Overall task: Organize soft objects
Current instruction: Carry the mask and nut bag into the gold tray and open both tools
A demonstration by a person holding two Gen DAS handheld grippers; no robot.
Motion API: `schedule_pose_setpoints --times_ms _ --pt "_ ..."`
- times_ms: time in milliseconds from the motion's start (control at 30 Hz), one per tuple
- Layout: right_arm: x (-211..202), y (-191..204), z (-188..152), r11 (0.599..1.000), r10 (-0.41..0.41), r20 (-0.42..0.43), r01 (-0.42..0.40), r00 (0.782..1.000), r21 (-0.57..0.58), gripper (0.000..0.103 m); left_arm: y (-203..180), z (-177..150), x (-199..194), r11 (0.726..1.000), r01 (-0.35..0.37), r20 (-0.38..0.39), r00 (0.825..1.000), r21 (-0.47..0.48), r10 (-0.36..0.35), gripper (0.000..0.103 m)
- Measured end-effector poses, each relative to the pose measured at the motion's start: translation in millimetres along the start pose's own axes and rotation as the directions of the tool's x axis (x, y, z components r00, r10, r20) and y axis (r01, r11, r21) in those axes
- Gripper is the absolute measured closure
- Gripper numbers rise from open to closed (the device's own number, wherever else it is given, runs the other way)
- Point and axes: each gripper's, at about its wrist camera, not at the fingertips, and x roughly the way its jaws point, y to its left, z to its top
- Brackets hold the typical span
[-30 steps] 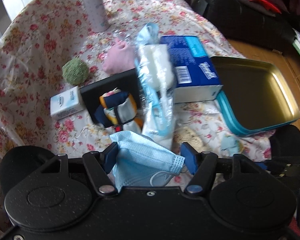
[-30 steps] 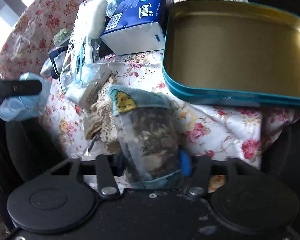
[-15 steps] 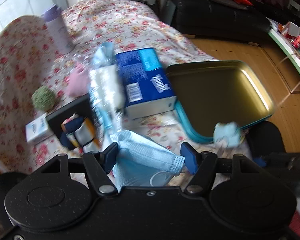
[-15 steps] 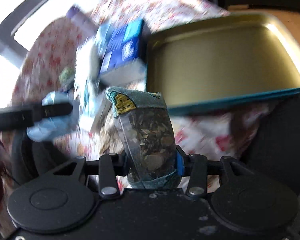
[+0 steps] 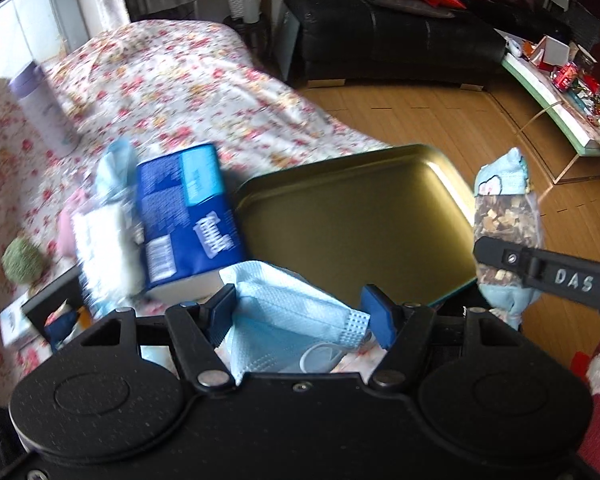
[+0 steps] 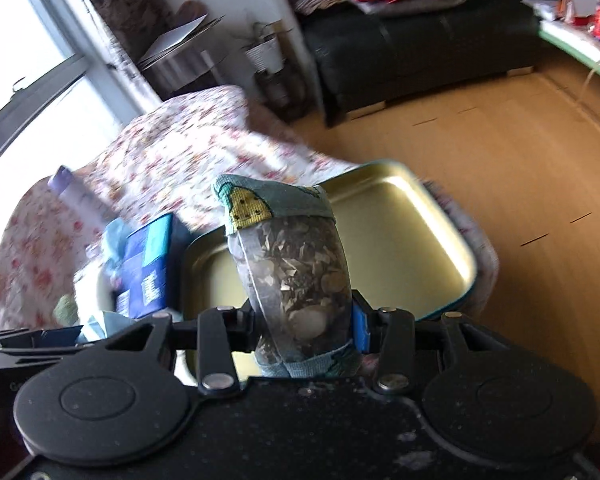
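Both wrist views look down, sharing tray (image 5: 352,224).

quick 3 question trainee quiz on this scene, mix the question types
1. True or false: the gold metal tray with the teal rim has nothing in it.
2. Which gripper holds the light blue pleated face mask? A left B right
3. Fill in: the right gripper is shut on the clear ____ of dried herbs.

Key: 1 true; 2 A, the left gripper; 3 sachet.
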Motion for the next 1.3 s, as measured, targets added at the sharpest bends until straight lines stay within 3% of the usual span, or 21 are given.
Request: schedule_pose_setpoints --times_ms 200,433,533,733,1100,1167,1267,1300 --pt "3.8 -11.8 7.1 0.999 -0.022 -0.002 0.022 1.000 0.023 0.061 -28.7 16.1 21.8 0.999 -0.013 -0.007 1.000 0.039 0.013 0.041" --pt "18.6 -11.3 13.5 0.993 -0.117 0.026 0.117 0.993 -0.020 0.061 -44.6 20.7 46.3 0.996 -0.073 -0.030 0.997 0.044 0.074 0.040" --pt "24.3 -13.1 17.0 0.993 -0.116 0.019 0.117 0.993 -0.010 0.061 -48.8 21.3 55.6 0.995 -0.092 -0.038 0.995 0.050 0.094 0.035" --pt "33.8 -11.7 22.4 0.990 -0.141 0.015 0.141 0.990 -0.021 0.060 -49.0 14.4 63.1 0.993 -0.102 -0.059 0.993 0.056 0.105 0.028" --pt "55.6 -2.1 34.5 0.974 -0.217 0.019 0.218 0.976 -0.064 0.059 -41.3 -0.3 65.0 0.995 -0.097 -0.093 0.991 0.039 0.100 0.028" --pt "57.8 -1.9 36.7 0.972 -0.224 0.034 0.226 0.974 -0.068 0.057 -40.6 -1.2 64.9 0.995 -0.097 -0.094 0.991 0.036 0.100 0.028" --pt "58.1 -0.6 38.6 0.963 -0.255 0.071 0.259 0.964 -0.068 0.031 -39.7 -3.2 64.7 0.994 -0.099 -0.094 0.990 0.036 0.102 0.028" --pt "58.2 0.3 39.0 0.960 -0.263 0.079 0.269 0.961 -0.073 0.030 -39.7 -3.9 64.7 0.994 -0.100 -0.094 0.990 0.037 0.103 0.028"
